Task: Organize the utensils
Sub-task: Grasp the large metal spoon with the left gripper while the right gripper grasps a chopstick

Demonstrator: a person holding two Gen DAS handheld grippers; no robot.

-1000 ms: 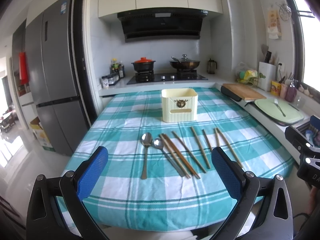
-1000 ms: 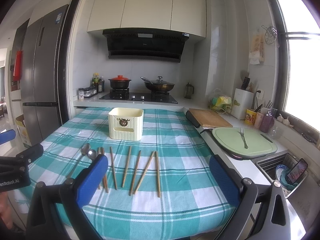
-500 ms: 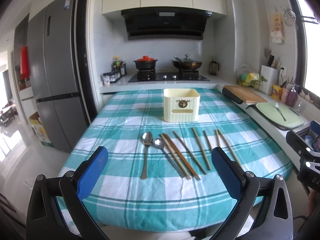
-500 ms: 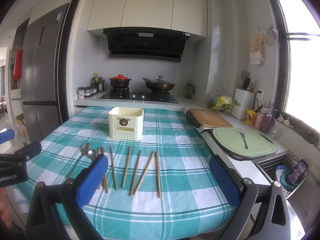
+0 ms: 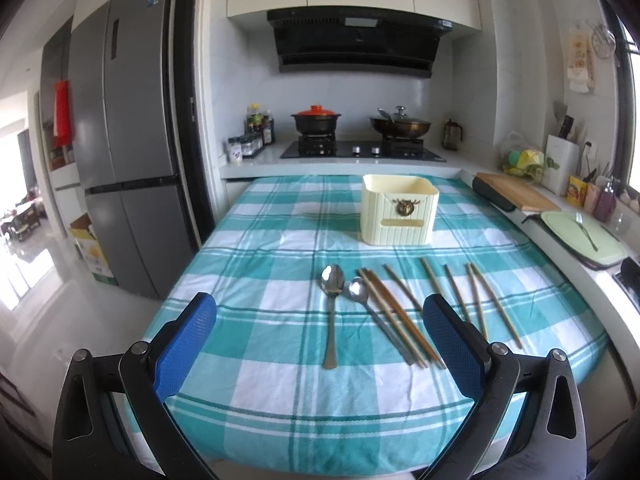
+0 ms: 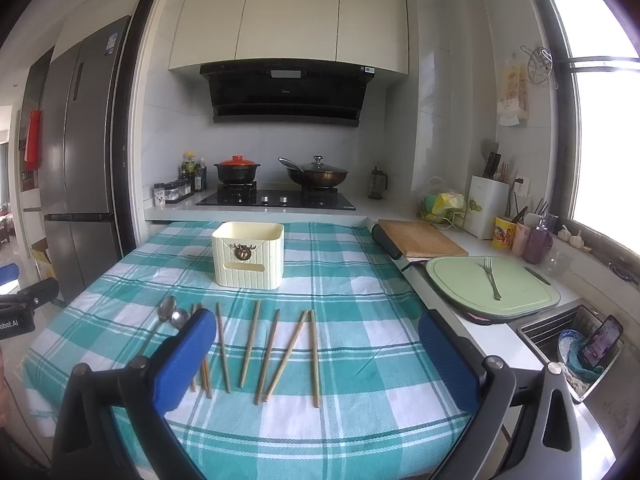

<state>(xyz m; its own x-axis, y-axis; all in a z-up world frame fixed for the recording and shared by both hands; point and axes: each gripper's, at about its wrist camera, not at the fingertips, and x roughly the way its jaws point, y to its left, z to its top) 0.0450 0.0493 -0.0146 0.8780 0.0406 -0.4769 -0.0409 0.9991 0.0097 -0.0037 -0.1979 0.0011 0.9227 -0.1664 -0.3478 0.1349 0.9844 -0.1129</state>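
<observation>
Start of sorting: nothing lifted yet. Left gripper (image 5: 320, 350) and right gripper (image 6: 318, 360) both spread wide, empty, short of the row. Spoons (image 5: 338, 292) and chopsticks (image 6: 272, 344) flat on cloth, before the holder (image 6: 248, 256), seemingly empty. Next: lower, pinch one utensil.

Worktop (image 5: 280, 392) covered w/ teal-and-white checked cloth (image 6: 352, 412). On it: cream ribbed utensil box (image 5: 399, 216) upright toward the far side; nearer, two metal spoons (image 5: 338, 300) at left, touching or nearly so, then a loose row of wooden chopsticks (image 6: 280, 348), approx. eight, fanned to the right.
</observation>
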